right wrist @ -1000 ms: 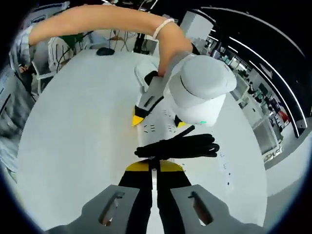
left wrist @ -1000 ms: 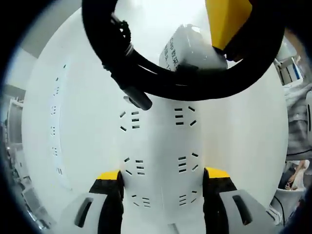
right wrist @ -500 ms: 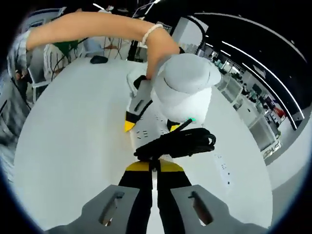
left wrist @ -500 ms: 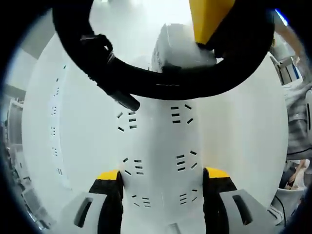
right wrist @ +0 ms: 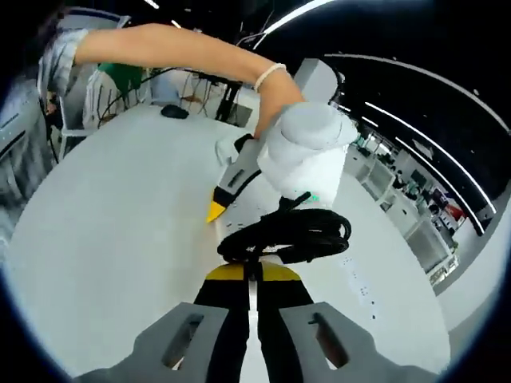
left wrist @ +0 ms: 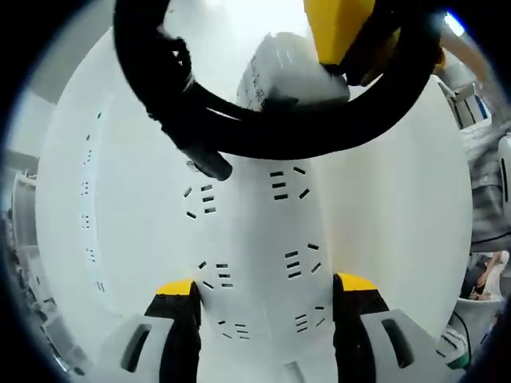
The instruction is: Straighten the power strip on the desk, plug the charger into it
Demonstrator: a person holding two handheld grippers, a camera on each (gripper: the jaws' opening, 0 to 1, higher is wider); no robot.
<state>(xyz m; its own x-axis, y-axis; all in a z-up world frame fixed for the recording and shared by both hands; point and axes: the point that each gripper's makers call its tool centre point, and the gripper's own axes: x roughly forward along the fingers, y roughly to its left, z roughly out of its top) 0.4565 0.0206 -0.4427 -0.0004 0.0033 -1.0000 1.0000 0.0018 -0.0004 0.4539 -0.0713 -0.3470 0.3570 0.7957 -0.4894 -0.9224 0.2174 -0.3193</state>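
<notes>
Two grippers, one charger, two power strips on the white desk (right wrist: 104,239). Left gripper (left wrist: 266,291) clamped across one power strip (left wrist: 259,239) lying flat (six socket groups countable there). Right gripper (right wrist: 253,275) closed on the charger (left wrist: 283,72), its black coiled cord (right wrist: 291,235) hanging over that strip. Second strip (left wrist: 89,215) alongside, apart.

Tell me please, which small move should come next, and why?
Probably lower the right gripper, which holds the white charger with its coiled black cable, toward the power strip. The charger hangs above the sockets, and the left gripper's jaws stand either side of the strip.
</notes>
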